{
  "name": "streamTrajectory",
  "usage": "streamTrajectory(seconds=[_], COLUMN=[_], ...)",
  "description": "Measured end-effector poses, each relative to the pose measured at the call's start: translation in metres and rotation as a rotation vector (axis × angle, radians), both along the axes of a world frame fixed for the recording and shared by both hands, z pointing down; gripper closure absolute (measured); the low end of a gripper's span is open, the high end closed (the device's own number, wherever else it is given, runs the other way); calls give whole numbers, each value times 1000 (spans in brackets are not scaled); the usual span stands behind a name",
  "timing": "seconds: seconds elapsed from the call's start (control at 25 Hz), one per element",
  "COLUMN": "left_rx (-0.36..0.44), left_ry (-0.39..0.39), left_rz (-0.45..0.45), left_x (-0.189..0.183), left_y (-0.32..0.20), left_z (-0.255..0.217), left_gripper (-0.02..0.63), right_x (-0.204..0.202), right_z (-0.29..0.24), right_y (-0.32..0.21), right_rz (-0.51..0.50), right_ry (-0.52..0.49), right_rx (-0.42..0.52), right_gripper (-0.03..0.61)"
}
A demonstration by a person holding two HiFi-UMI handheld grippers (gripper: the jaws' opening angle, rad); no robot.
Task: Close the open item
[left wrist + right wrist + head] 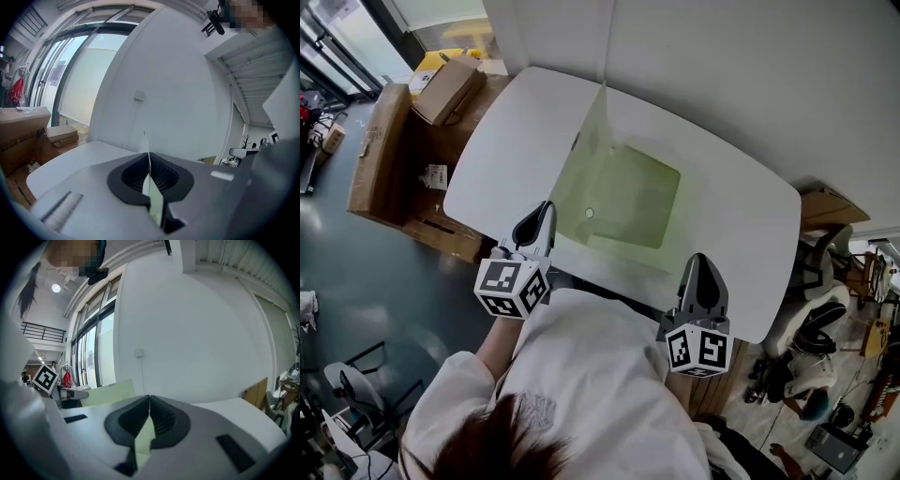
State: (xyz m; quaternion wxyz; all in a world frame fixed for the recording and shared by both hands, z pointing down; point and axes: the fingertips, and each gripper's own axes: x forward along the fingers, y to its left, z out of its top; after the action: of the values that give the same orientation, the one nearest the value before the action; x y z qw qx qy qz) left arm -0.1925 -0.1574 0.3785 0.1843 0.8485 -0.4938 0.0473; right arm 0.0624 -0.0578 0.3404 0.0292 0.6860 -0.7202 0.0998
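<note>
A pale green translucent folder (623, 202) lies open on the white table (741, 202). Its left cover (586, 141) stands nearly upright. My left gripper (546, 208) is shut on that cover's near lower edge; in the left gripper view the thin sheet (146, 154) runs edge-on between the closed pads and sticks out above them. My right gripper (699, 259) is at the table's near edge, just right of the folder's near corner, with its jaws shut tip to tip (149, 398). A pale green patch (144, 439) shows in the gap behind the tips; whether it is pinched I cannot tell.
A white wall (722, 66) runs along the table's far side. Cardboard boxes (441, 94) and a wooden pallet are stacked left of the table. Office chairs (820, 281) and clutter stand to the right. My own body fills the near edge.
</note>
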Motion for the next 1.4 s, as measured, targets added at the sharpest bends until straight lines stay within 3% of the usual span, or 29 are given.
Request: streamTrajectory(seconds=[0.56, 1.4], left_rx=[22, 28], left_ry=[-10, 6], left_rz=[74, 140], left_x=[18, 36], left_y=[5, 12], left_z=[-3, -5], left_gripper=[601, 601], right_x=[2, -12], right_z=[-2, -4], right_y=[11, 0], right_rz=[42, 2], right_ry=[0, 7], right_rx=[8, 10], right_gripper=[568, 568])
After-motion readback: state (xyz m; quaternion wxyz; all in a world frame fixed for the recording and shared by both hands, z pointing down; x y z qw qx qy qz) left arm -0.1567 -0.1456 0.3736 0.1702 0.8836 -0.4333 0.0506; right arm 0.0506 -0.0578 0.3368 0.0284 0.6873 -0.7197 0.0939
